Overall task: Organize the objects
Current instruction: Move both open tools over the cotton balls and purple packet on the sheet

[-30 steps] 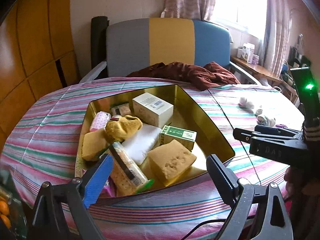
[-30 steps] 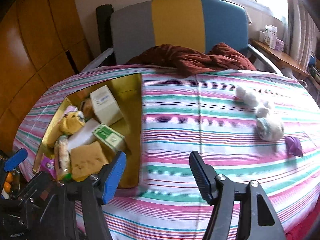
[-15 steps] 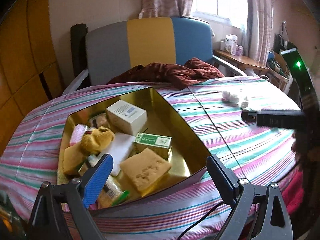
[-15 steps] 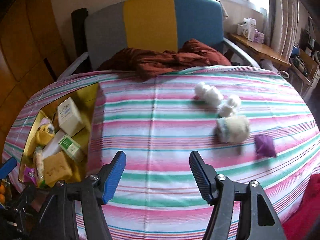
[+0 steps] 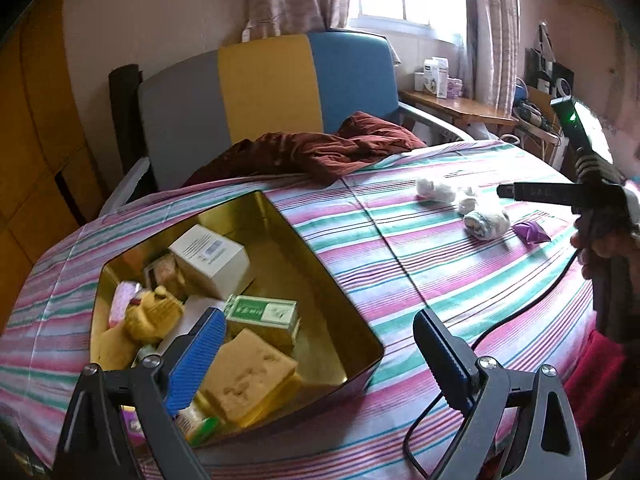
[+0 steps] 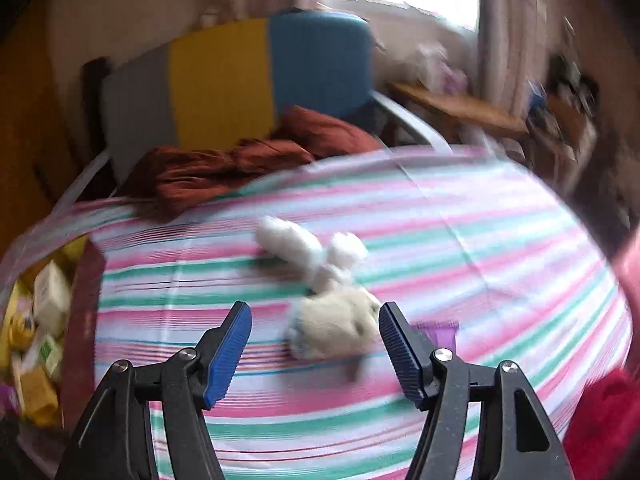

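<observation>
A gold tin box (image 5: 328, 280) sits on the striped tablecloth, holding a white carton (image 5: 210, 258), a green carton (image 5: 262, 312), a yellow sponge (image 5: 248, 376) and other items. My left gripper (image 5: 320, 354) is open and empty over the box's near edge. My right gripper (image 6: 316, 354) is open and empty, close above a cream rolled sock (image 6: 336, 326). White fluffy socks (image 6: 304, 250) lie just beyond it. A purple item (image 6: 442, 330) lies to its right. The right gripper's body (image 5: 560, 194) shows in the left wrist view near the socks (image 5: 486, 224).
A dark red cloth (image 5: 320, 152) lies at the table's far edge in front of a grey, yellow and blue chair (image 5: 264, 92). A wooden shelf (image 5: 456, 106) stands under the window. A black cable (image 5: 500, 320) crosses the tablecloth. The box shows at far left in the right wrist view (image 6: 84, 320).
My right gripper has swung right and forward, from beside the box to just above the cream sock. My left gripper has turned right, staying open over the box.
</observation>
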Action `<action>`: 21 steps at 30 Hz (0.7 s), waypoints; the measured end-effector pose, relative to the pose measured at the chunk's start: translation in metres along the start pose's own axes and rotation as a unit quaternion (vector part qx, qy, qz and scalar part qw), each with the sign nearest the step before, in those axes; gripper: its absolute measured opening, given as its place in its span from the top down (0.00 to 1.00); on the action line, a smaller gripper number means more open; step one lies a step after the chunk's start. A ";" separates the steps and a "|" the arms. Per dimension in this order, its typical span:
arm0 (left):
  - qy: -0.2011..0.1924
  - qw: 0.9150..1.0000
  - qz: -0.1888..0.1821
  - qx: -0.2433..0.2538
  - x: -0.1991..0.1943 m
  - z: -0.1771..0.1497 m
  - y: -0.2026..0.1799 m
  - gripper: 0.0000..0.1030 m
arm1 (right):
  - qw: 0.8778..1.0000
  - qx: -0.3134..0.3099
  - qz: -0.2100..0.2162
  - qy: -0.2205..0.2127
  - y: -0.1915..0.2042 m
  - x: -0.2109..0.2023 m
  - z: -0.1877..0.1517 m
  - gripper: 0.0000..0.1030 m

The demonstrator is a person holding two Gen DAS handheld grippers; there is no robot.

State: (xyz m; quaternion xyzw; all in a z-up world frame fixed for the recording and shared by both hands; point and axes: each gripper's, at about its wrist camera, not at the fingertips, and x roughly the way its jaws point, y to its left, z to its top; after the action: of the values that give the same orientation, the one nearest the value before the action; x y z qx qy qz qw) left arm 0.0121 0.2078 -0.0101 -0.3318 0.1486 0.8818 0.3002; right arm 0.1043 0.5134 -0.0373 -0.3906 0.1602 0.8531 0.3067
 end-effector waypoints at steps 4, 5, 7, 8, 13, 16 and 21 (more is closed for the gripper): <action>0.002 1.000 -0.008 0.009 0.011 0.009 -0.013 0.07 | 0.999 0.032 -0.009 0.007 -0.017 0.002 0.000 0.35; 0.005 1.000 -0.011 0.012 0.015 0.011 -0.017 0.07 | 0.999 0.039 -0.009 0.011 -0.020 0.002 0.000 0.35; 0.008 1.000 -0.016 0.018 0.020 0.015 -0.024 0.07 | 0.999 0.046 -0.007 0.011 -0.023 0.002 0.000 0.35; 0.008 1.000 -0.019 0.021 0.023 0.017 -0.028 0.07 | 0.999 0.049 -0.007 0.011 -0.024 0.001 0.000 0.35; 0.018 0.999 -0.035 0.032 0.040 0.027 -0.045 0.07 | 0.997 0.070 -0.014 0.026 -0.034 0.005 0.000 0.35; 0.027 0.998 -0.047 0.031 0.051 0.033 -0.053 0.07 | 0.995 0.097 -0.021 0.026 -0.047 0.004 0.001 0.35; 0.040 0.997 -0.067 0.029 0.067 0.046 -0.066 0.07 | 0.983 0.181 -0.027 0.011 -0.084 -0.002 0.001 0.35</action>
State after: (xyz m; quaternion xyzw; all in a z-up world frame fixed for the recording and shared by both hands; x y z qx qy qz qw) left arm -0.0094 0.3085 -0.0256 -0.3671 0.1631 0.8411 0.3623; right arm 0.1593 0.5767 -0.0376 -0.3419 0.3049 0.7969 0.3937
